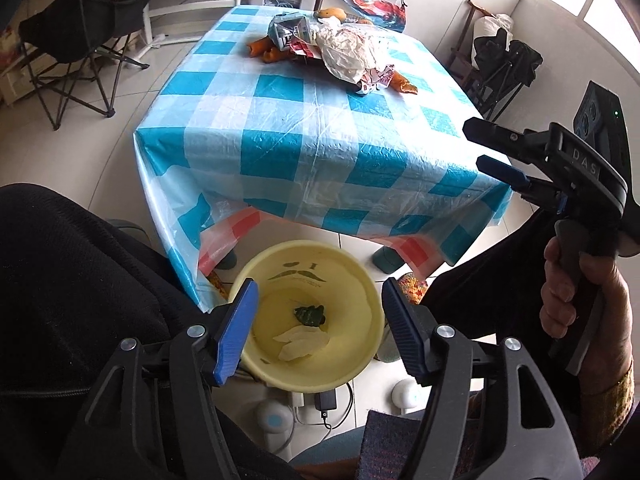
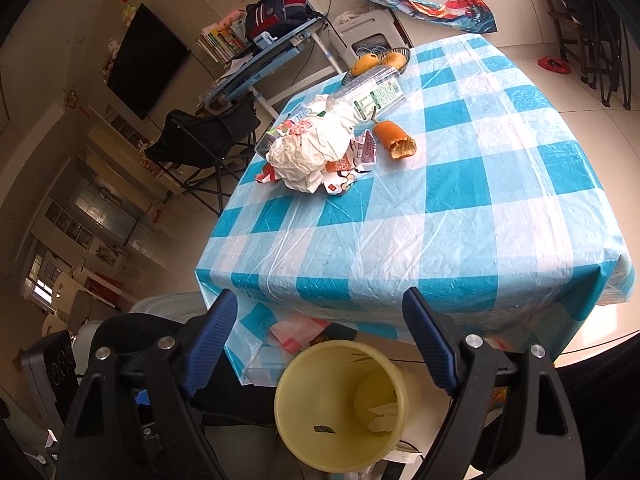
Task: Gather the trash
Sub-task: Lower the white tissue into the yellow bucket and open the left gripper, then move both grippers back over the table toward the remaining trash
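Both claws released and empty over the yellow bin [image 1: 308, 316] on the near floor: left gripper [image 1: 316, 328], right gripper [image 2: 320, 344]; remaining trash pile [image 2: 316, 148] lies far across the checked table [image 2: 460, 216], orange peel [image 2: 394, 139] on its right, seemingly nearer the right claw.

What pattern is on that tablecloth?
The tablecloth has blue and white checks, clearest in the right wrist view.

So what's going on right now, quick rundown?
Both tongs, left and right, open, empty, over yellow bin. Scraps inside. Trash pile waits on table. Nothing in the way.
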`<act>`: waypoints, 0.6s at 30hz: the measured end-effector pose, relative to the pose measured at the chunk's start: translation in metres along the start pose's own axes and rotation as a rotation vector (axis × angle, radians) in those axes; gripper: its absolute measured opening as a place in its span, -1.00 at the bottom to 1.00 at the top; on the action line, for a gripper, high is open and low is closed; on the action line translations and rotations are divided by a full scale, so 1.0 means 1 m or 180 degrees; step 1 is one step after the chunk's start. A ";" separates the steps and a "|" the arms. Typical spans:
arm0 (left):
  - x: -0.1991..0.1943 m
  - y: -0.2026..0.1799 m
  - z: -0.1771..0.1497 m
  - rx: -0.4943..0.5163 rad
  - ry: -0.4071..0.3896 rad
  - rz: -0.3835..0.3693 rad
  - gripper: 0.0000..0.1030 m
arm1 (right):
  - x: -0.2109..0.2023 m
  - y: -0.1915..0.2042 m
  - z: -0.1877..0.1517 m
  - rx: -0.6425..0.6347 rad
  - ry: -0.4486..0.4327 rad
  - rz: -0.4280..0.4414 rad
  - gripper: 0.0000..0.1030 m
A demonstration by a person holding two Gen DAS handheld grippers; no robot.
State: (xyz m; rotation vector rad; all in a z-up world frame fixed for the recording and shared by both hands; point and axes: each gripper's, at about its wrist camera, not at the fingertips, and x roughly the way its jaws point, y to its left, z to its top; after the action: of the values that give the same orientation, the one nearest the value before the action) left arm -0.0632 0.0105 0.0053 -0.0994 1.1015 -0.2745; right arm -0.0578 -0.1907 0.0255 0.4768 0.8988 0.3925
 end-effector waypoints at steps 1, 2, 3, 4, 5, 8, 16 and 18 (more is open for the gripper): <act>0.002 0.001 0.000 -0.0008 0.0007 -0.0018 0.20 | 0.001 -0.002 -0.002 -0.0001 0.0006 -0.0021 0.59; 0.004 0.001 0.000 -0.0012 0.0019 -0.0036 0.20 | 0.002 -0.004 -0.004 0.0004 0.0024 -0.0052 0.60; 0.006 0.001 -0.001 -0.0018 0.0031 -0.0049 0.20 | 0.004 -0.006 -0.005 0.0024 0.0055 -0.0077 0.60; 0.008 0.002 0.000 -0.0022 0.0036 -0.0063 0.20 | 0.005 -0.008 -0.006 0.0047 0.0079 -0.0090 0.60; 0.009 0.002 0.000 -0.0028 0.0032 -0.0080 0.21 | 0.005 -0.010 -0.007 0.0059 0.0087 -0.0101 0.60; 0.011 -0.002 0.009 0.0000 -0.0054 -0.0115 0.22 | -0.001 -0.013 -0.009 0.0043 0.0011 -0.0188 0.60; -0.003 -0.010 0.065 0.0169 -0.0774 -0.0101 0.43 | -0.011 0.008 -0.010 -0.0327 -0.0387 -0.0427 0.60; 0.001 -0.007 0.079 0.0150 -0.0863 -0.0088 0.43 | -0.005 0.012 -0.011 -0.0404 -0.0359 -0.0456 0.60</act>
State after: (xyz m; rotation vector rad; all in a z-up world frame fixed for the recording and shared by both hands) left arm 0.0065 -0.0011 0.0414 -0.1065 0.8245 -0.3021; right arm -0.0709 -0.1807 0.0293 0.3127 0.7883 0.2869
